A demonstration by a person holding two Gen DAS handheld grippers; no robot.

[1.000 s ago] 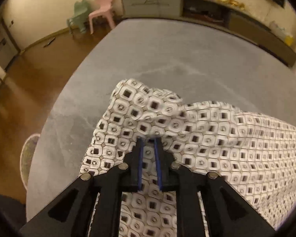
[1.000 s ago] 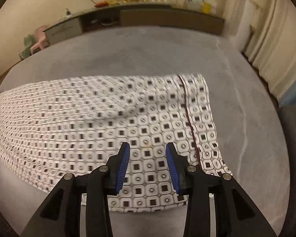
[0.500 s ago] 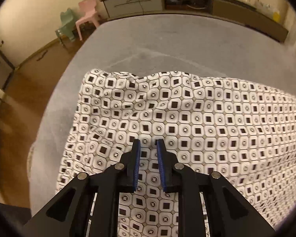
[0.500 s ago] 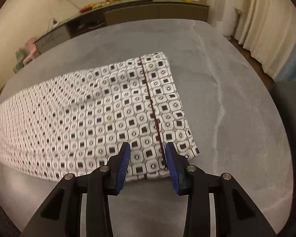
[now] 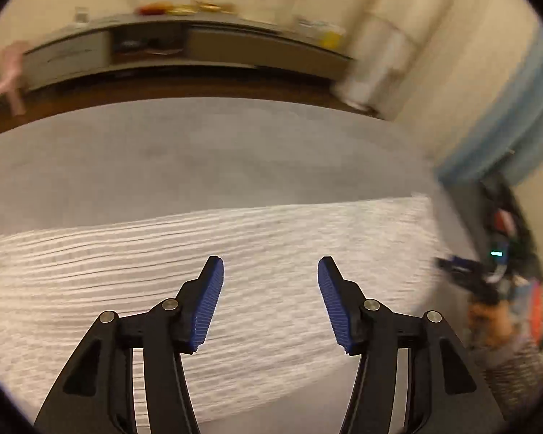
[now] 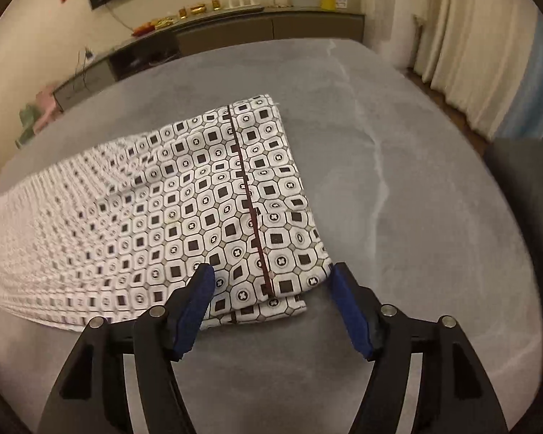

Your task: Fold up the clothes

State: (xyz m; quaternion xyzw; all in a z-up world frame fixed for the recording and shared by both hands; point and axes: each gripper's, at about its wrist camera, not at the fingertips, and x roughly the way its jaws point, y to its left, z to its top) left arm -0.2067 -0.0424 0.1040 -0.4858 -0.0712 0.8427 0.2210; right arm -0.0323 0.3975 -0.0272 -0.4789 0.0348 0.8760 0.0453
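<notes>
A white garment point(image 6: 199, 202) patterned with dark squares lies folded into a long strip on the grey table point(image 6: 398, 188). A dark red seam runs down its right end. My right gripper point(image 6: 269, 305) is open and empty, hovering over the garment's near right corner. My left gripper point(image 5: 270, 303) is open and empty above the same garment point(image 5: 235, 246), which is motion-blurred in the left wrist view. The other gripper, held in a hand, shows at the right edge of the left wrist view point(image 5: 467, 278).
A long low cabinet point(image 6: 235, 32) with small items on top runs along the far wall. Cream curtains point(image 6: 470, 36) hang on the right. A dark chair point(image 6: 525, 188) stands at the table's right edge. Small pink and green chairs point(image 6: 36, 112) stand at the far left.
My left gripper let go of the garment, opened wide and swung right, blurring the view. My right gripper opened wider and pulled back to the garment's near right corner.
</notes>
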